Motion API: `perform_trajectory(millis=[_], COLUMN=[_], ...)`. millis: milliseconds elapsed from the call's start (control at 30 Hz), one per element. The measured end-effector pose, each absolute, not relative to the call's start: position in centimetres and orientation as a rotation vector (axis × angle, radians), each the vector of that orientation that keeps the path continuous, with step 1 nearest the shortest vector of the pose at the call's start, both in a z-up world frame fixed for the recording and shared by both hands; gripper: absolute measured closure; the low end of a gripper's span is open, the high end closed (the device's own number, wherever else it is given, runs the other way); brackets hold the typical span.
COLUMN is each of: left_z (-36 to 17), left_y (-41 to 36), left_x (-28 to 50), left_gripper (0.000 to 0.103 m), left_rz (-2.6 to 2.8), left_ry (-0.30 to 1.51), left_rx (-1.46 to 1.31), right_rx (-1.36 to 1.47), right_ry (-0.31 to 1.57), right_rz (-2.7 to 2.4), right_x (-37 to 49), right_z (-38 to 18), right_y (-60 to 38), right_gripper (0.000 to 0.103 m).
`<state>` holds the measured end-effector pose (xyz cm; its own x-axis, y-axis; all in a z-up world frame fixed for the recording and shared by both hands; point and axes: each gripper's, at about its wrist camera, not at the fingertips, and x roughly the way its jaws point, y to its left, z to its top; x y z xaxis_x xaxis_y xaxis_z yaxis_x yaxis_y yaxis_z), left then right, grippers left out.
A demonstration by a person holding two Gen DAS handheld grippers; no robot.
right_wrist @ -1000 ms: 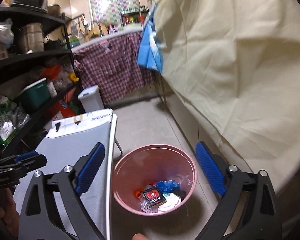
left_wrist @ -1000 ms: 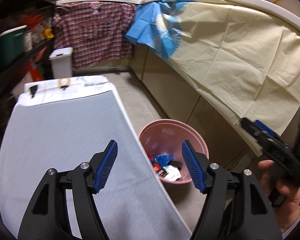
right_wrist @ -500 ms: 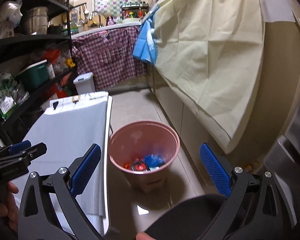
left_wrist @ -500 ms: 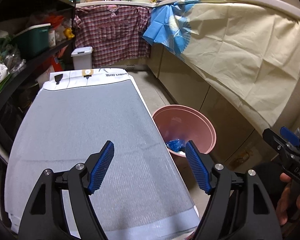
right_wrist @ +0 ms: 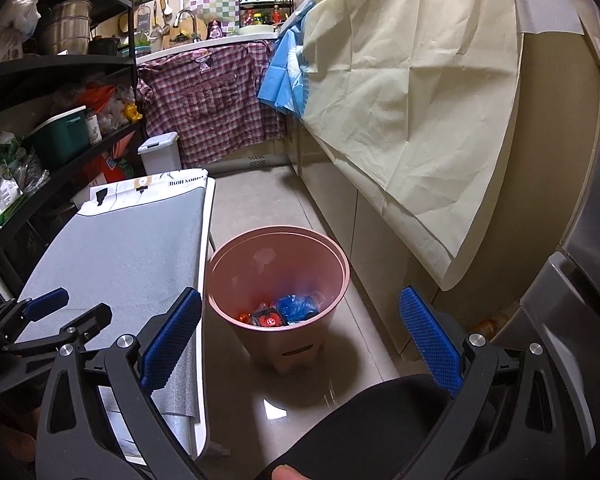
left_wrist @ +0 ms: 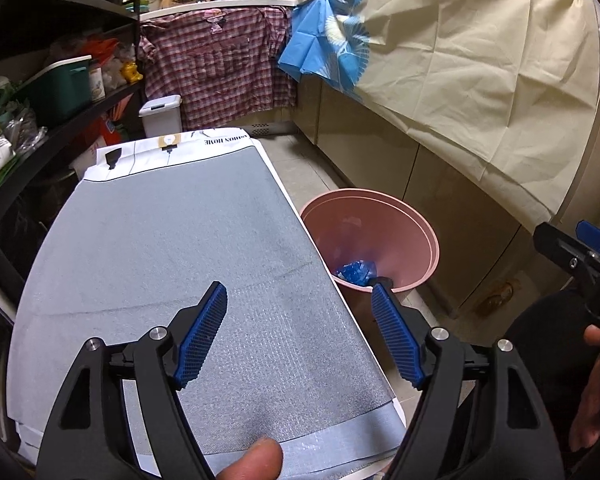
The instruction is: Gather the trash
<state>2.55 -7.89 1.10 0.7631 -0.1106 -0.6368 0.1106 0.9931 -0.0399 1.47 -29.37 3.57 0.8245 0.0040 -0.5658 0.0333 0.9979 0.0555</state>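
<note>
A pink bin (right_wrist: 278, 268) stands on the tiled floor beside the grey table (right_wrist: 116, 248). Inside it lie a blue wrapper (right_wrist: 298, 306) and a red-and-black packet (right_wrist: 269, 318). My right gripper (right_wrist: 298, 330) hovers open above and in front of the bin, with nothing between its blue pads. In the left wrist view the bin (left_wrist: 380, 216) sits just past the table's right edge, with the blue wrapper (left_wrist: 356, 270) showing inside. My left gripper (left_wrist: 298, 332) is open and empty above the grey table mat (left_wrist: 172, 240).
Cabinets draped with a cream cloth (right_wrist: 412, 92) run along the right. A dark shelf rack (right_wrist: 48, 120) with boxes and bags lines the left. A small white lidded bin (right_wrist: 160, 156) and a plaid cloth (right_wrist: 212, 100) stand at the far end. A steel appliance (right_wrist: 580, 280) is near right.
Both grippers drew back from the bin. The left one swung left over the table, so the bin now sits at its right. The right one now sees the bin from farther off.
</note>
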Motion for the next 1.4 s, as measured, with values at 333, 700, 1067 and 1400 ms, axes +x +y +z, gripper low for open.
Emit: perform_trajectory(millis=[333,700,1067,1400], left_z=[0.58,0.98,1.12,1.55], left_y=[-8.35,-7.98,-8.03,-8.18], left_x=[2.88,2.75,2.85,2.74], left_gripper=[0.03,0.03,0.03,0.03], left_rz=[-0.145,-0.147,-0.148,-0.159], left_ry=[0.71,0.693,0.69,0.677], left_rx=[-0.012,-0.023,-0.019,-0.008], right_rx=[0.056,0.054,0.054,0.053], right_ry=[0.617,0.62,0.62,0.619], right_rz=[-0.029,-0.031,-0.03,-0.031], right_x=[1.84,1.94,1.96,1.99], right_z=[3.34,3.34,3.36,3.36], right_y=[-29.19,-29.17,-29.2,-29.19], right_gripper=[0.006,0.006,0.006,0.006])
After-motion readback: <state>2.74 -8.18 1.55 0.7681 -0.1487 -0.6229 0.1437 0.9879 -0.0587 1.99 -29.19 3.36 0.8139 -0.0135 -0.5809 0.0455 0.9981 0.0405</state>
